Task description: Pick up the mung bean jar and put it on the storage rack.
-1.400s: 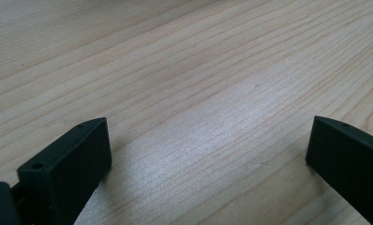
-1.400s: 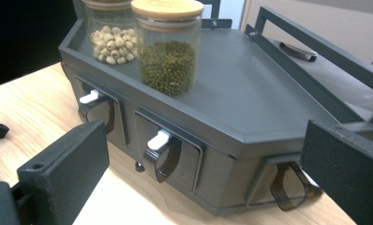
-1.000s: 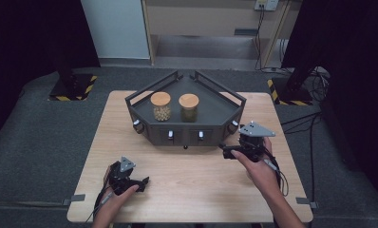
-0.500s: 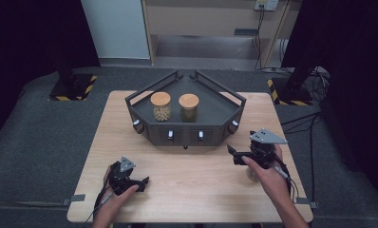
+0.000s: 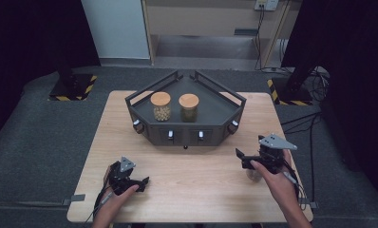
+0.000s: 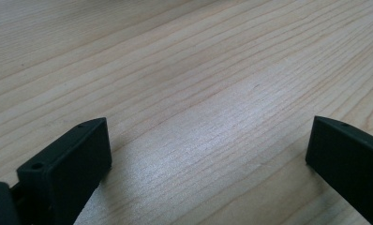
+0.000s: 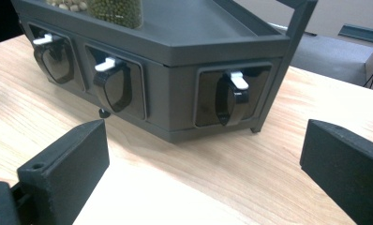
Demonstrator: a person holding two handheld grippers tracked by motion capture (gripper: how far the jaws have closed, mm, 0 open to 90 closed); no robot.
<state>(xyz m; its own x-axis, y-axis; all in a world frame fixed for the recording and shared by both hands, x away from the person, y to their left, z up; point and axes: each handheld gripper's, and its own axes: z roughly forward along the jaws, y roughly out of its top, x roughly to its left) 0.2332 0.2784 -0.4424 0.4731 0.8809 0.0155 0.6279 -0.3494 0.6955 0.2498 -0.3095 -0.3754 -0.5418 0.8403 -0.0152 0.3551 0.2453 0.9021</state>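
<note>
A dark angular rack stands at the table's far middle. Two cork-lidded jars sit upright atop it: the beans jar just beside the green-filled jar.

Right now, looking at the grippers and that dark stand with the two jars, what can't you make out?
- Stand: what is behind the front dispenser knobs, hidden by its dark panels in both views.
- Left jar: contents too small in the high view, cut off by the top edge in the right gripper view.
- Right gripper: the person's hand covers what lies beneath it.
- Left gripper: jaw bases cut off by the bottom edge.
</note>
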